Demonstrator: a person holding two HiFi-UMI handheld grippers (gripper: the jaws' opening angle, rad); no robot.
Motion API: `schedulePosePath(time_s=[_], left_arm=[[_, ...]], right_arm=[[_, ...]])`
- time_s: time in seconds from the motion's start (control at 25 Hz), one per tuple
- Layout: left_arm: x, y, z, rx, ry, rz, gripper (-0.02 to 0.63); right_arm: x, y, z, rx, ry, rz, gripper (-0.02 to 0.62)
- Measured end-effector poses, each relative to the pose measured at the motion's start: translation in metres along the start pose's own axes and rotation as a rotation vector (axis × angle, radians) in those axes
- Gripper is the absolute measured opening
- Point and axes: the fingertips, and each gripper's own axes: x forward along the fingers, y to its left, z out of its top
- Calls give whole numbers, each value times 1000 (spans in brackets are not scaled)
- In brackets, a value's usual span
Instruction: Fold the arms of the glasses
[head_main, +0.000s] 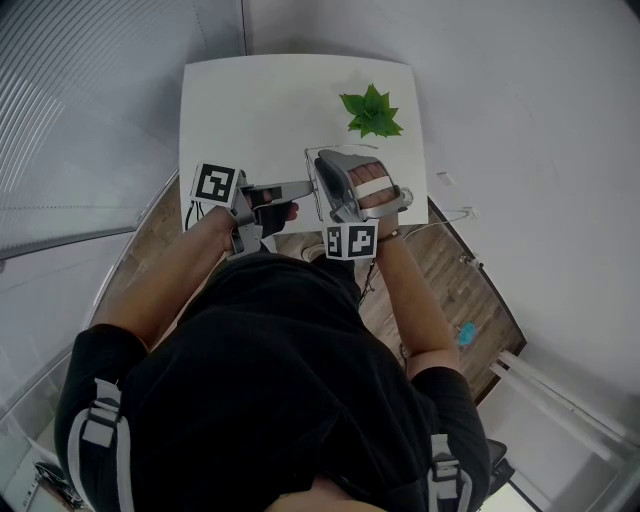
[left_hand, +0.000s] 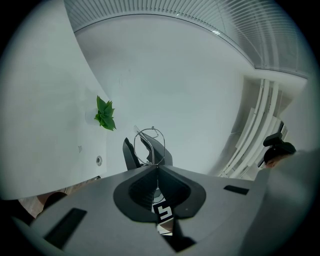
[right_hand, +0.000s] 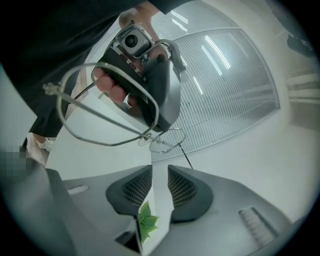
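Observation:
The thin wire-rimmed glasses (left_hand: 149, 145) hang in the air above the white table (head_main: 250, 100). My left gripper (left_hand: 157, 167) is shut on their frame, and one round rim stands just past its tips. In the right gripper view the glasses (right_hand: 167, 140) stretch across the picture, pinched by the left gripper (right_hand: 150, 131), with a hand behind it. My right gripper (right_hand: 160, 177) stands open just short of the glasses, and nothing is between its pads. In the head view the left gripper (head_main: 306, 186) points right toward the right gripper (head_main: 335, 160). The right gripper's two fingers (left_hand: 131, 152) show behind the rim.
A small green plant ornament (head_main: 372, 112) sits on the table's far right part and also shows as the plant (left_hand: 105, 114) in the left gripper view. Wooden floor (head_main: 450, 290) lies beside the table, slatted blinds (head_main: 80, 90) to the left, white walls around.

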Motion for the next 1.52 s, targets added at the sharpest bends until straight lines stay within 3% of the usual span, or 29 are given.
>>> schedulePosePath(time_s=[0.32, 0.56, 0.8, 1.24, 1.36, 1.52], left_arm=[[-6, -2, 9, 14, -34, 9, 12], [-6, -4, 10, 19, -42, 12, 12], [-5, -6, 9, 22, -39, 9, 12], [-6, -4, 9, 18, -46, 12, 14], [-6, -4, 9, 14, -49, 12, 14], [-6, -5, 9, 15, -51, 10, 13]], right_arm=[[-25, -23, -25, 119, 44, -79, 107], [-33, -47, -43, 141, 83, -146, 120], [-29, -56, -64, 173, 131, -164, 156], [-23, -58, -79, 177, 154, -171, 156], [-21, -58, -80, 173, 155, -172, 147], [-22, -63, -80, 159, 158, -188, 52]])
